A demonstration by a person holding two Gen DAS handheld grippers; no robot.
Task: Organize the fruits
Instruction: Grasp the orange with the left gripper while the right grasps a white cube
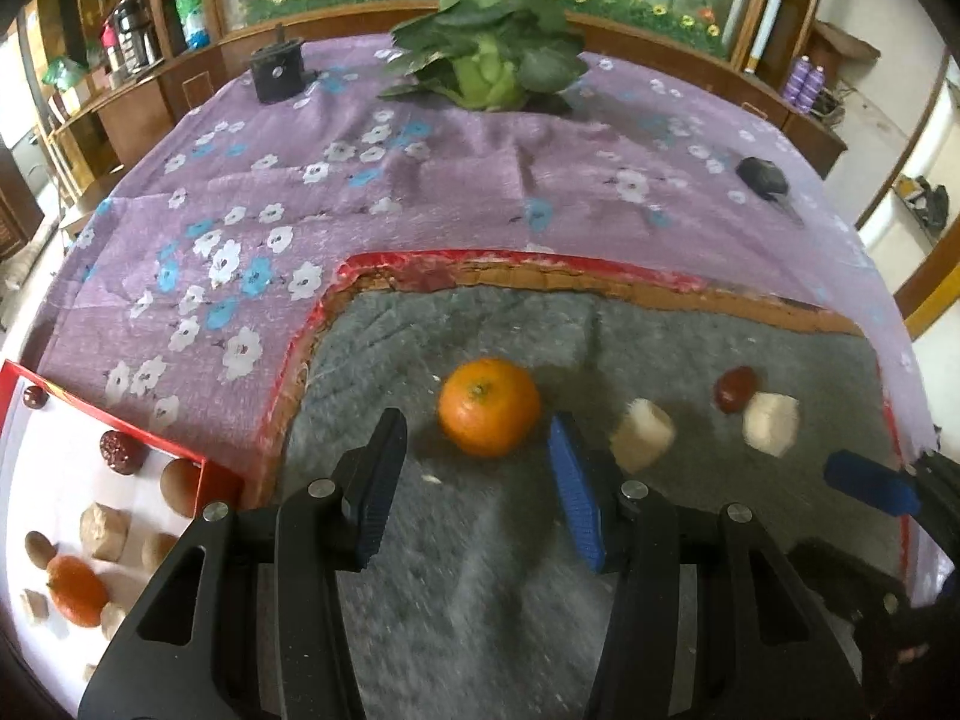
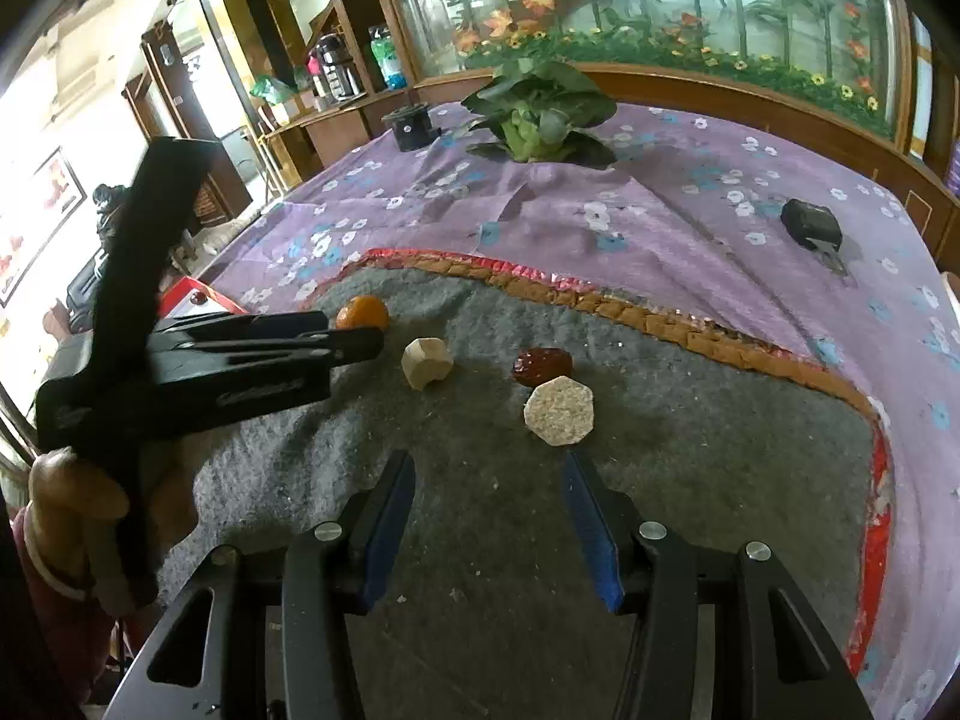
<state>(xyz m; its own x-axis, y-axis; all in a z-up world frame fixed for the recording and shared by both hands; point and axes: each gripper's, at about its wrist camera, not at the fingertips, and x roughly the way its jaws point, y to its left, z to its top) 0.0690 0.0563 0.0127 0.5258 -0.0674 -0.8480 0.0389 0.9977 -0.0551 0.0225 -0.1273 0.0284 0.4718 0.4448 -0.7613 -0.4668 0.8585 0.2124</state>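
Note:
An orange mandarin (image 1: pixel 489 407) lies on the grey felt mat (image 1: pixel 480 570), just ahead of my open left gripper (image 1: pixel 477 438), between its fingertips but not held. To its right lie a pale chunk (image 1: pixel 642 435), a red date (image 1: pixel 735 388) and a second pale chunk (image 1: pixel 771 423). In the right wrist view my right gripper (image 2: pixel 489 465) is open and empty, just short of the hexagonal pale chunk (image 2: pixel 559 411); the date (image 2: pixel 542 365), the other chunk (image 2: pixel 426 362) and the mandarin (image 2: pixel 362 312) lie beyond. The left gripper (image 2: pixel 354 339) shows side-on there.
A red-rimmed white tray (image 1: pixel 36 480) at the left holds dates, nuts, pale chunks and a mandarin. On the purple floral cloth (image 1: pixel 360 180) stand a potted plant (image 1: pixel 489 66), a black box (image 1: pixel 277 69) and a black car key (image 1: pixel 763 177).

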